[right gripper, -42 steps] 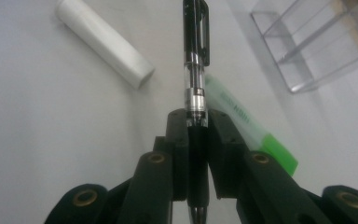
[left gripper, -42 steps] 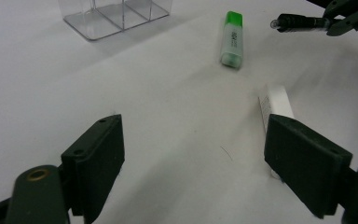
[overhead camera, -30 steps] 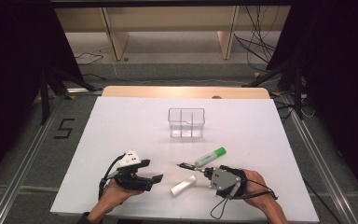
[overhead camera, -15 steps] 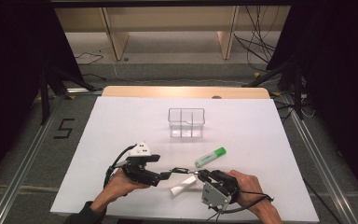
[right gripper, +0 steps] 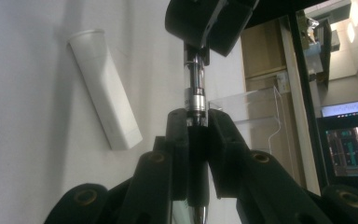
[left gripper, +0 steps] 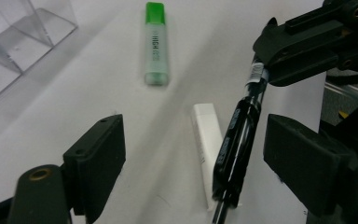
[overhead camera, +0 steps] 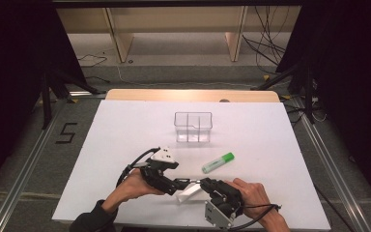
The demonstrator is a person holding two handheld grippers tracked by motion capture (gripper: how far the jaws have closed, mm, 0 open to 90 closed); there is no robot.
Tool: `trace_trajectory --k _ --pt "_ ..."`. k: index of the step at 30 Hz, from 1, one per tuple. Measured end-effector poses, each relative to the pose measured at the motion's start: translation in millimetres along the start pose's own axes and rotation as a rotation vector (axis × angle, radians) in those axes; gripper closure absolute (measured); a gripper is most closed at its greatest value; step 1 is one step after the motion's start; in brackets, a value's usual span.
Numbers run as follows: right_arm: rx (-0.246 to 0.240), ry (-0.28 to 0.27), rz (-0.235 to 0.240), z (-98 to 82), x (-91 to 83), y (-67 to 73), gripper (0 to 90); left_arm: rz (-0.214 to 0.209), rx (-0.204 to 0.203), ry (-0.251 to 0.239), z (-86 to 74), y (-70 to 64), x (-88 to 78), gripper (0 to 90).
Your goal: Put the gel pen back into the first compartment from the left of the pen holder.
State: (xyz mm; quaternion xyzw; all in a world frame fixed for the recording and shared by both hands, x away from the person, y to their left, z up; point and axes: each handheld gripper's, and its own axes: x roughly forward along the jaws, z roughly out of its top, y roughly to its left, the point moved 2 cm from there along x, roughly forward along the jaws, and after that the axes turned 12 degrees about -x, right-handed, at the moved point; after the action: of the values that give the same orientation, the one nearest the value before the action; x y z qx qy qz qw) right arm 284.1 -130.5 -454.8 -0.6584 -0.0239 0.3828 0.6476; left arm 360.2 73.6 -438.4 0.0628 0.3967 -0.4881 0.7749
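A black pen (left gripper: 238, 140) with a silver collar (right gripper: 195, 100) hangs over the white table (overhead camera: 125, 135), and my right gripper (right gripper: 196, 116) is shut on one end of it. In the high view that right gripper (overhead camera: 206, 185) is near the front edge. My left gripper (overhead camera: 185, 183) faces it from the left. Its jaws stand open in the left gripper view (left gripper: 196, 140), with the pen's free length between them and nearer the right-hand jaw, a gap on either side. A white capped tube (left gripper: 208, 140) lies on the table under the pen.
A green highlighter (overhead camera: 218, 163) lies just beyond the grippers. A clear divided box (overhead camera: 193, 126) stands at mid-table. The white tube (overhead camera: 189, 194) lies between the two hands. Cables trail from both grippers toward the front edge.
My left gripper has moved right and up until its open jaws straddle the pen. The right gripper has shifted a little left and toward the front edge, still holding the pen.
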Motion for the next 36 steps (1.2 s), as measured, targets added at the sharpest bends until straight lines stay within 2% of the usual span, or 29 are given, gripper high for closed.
trace_trajectory --k 1,6,7,10,11,12,13,14,16,17,19,27,30,33,36 --pt "-0.021 0.003 -0.019 1.3 -0.3 1.5 79.9 -0.013 0.021 0.022 2.2 -3.0 2.6 22.3" --pt "-0.058 -0.001 -0.021 3.4 0.4 3.8 79.9 -0.039 0.051 0.062 6.7 -8.8 6.9 25.0" --pt "-0.1 0.0 -0.024 4.6 0.9 4.8 79.9 -0.054 0.063 0.078 9.4 -11.4 8.0 28.2" --pt "-0.112 0.0 -0.018 6.5 0.6 7.3 79.9 -0.071 0.076 0.098 11.8 -14.1 9.3 35.1" --pt "-0.136 0.001 -0.015 8.2 1.0 8.5 79.9 -0.077 0.084 0.112 12.8 -15.3 9.5 37.8" --pt "-0.136 0.001 -0.015 8.2 1.0 8.5 79.9 -0.082 0.093 0.124 13.6 -16.5 9.9 37.8" --pt "-0.147 -0.003 -0.016 9.2 1.5 9.5 79.9 -0.087 0.101 0.148 15.3 -17.9 10.6 42.0" --pt "-0.147 -0.003 -0.016 9.2 1.5 9.5 79.9 -0.087 0.101 0.148 15.3 -17.9 10.6 44.4" --pt "-0.15 -0.003 -0.01 9.6 1.7 10.2 79.9 -0.09 0.106 0.18 15.9 -19.3 12.0 46.1" --pt "-0.156 -0.004 -0.015 9.6 1.9 10.3 79.9 -0.095 0.118 0.212 15.7 -21.0 13.8 49.6" --pt "-0.156 -0.005 -0.013 9.9 1.8 10.6 79.9 -0.099 0.118 0.228 15.9 -21.8 15.3 52.3" --pt "-0.167 -0.008 -0.012 11.6 1.5 11.5 79.9 -0.101 0.118 0.273 18.7 -20.4 17.9 61.0" --pt "-0.173 -0.008 -0.01 11.8 1.9 11.8 79.9 -0.108 0.114 0.275 19.8 -20.3 18.0 63.7" --pt "-0.177 -0.005 -0.005 13.0 2.6 13.5 79.9 -0.118 0.118 0.314 20.2 -21.2 20.2 65.1" --pt "-0.183 -0.011 -0.005 13.1 2.8 13.2 79.9 -0.119 0.111 0.32 19.8 -20.8 21.5 66.2"
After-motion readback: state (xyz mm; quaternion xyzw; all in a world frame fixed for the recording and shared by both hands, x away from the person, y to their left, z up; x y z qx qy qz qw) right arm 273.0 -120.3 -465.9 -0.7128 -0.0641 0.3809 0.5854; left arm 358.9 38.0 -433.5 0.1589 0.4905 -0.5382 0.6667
